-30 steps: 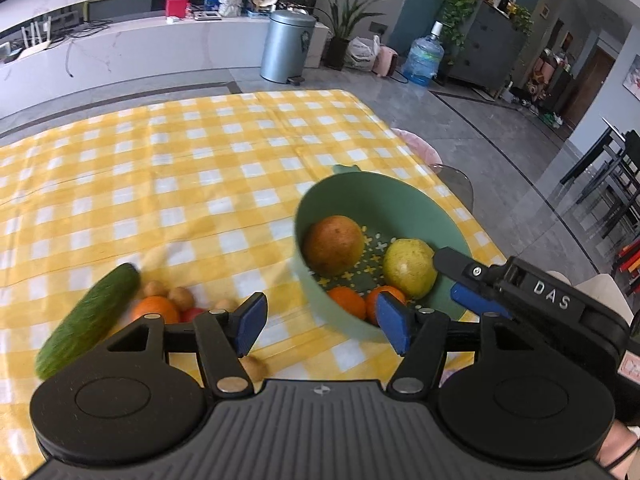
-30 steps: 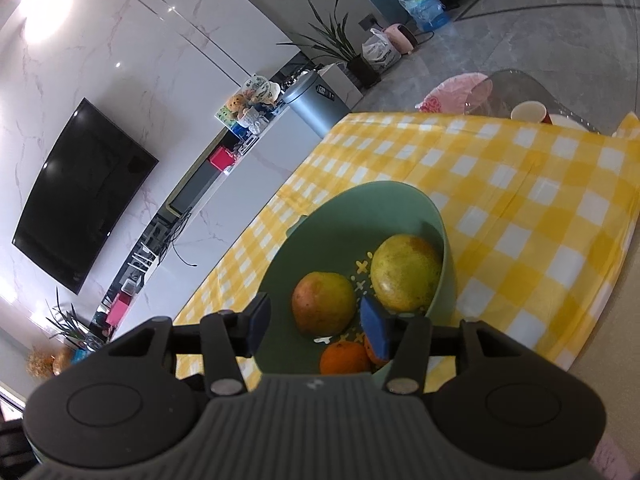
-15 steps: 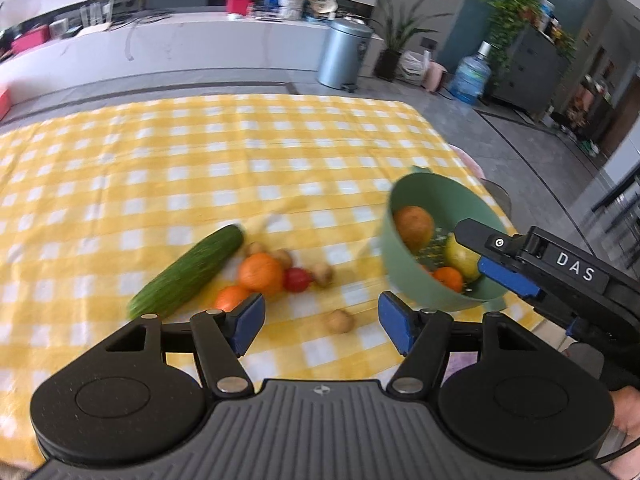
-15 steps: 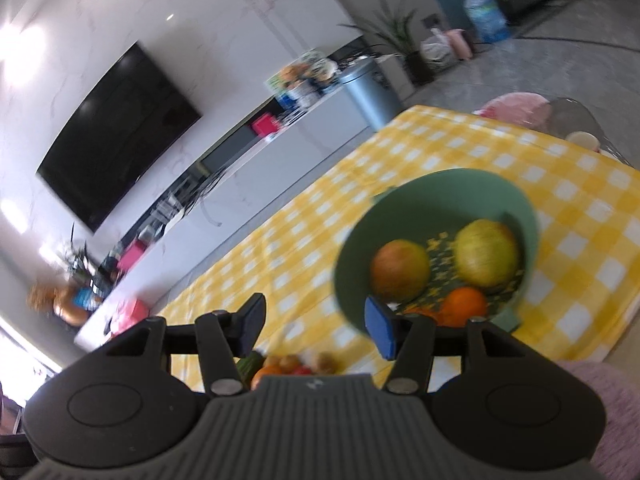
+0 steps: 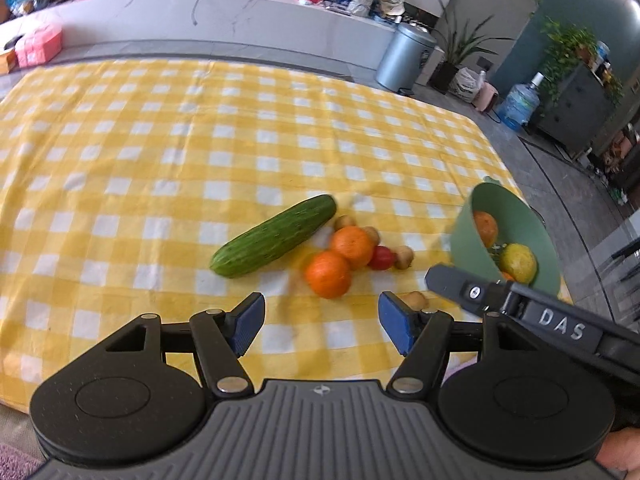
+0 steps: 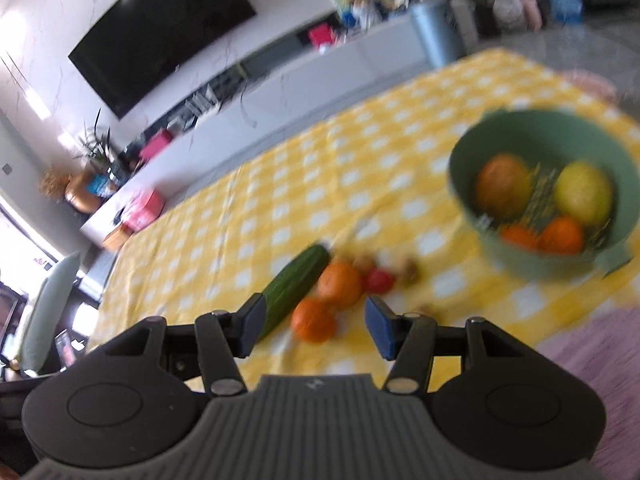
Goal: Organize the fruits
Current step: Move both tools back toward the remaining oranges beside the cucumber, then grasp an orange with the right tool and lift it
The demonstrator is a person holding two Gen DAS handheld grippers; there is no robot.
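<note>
On the yellow-and-white checked tablecloth (image 5: 168, 152) a long dark green cucumber (image 5: 275, 235) lies slantwise, its upper end at about one o'clock. Just beside that end, towards three o'clock, sits a loose cluster: two round oranges (image 5: 340, 258) touching each other, a small red tomato (image 5: 382, 258) against the upper orange, and several small brown round fruits (image 5: 403, 257) around them; one more lies apart near the cloth's front edge. Farther right, near the table's corner, stands a pale green plastic bowl (image 5: 468, 236) holding a reddish-orange round fruit, a yellow-green pear-like fruit and two small oranges.

The left gripper (image 5: 321, 327) hangs above the cloth at six o'clock of the oranges, its blue pads spread wide with nothing between them. The right gripper (image 6: 315, 328), seen in a blurred view, is also released and empty, its jaws parted over the lower orange without touching it.
</note>
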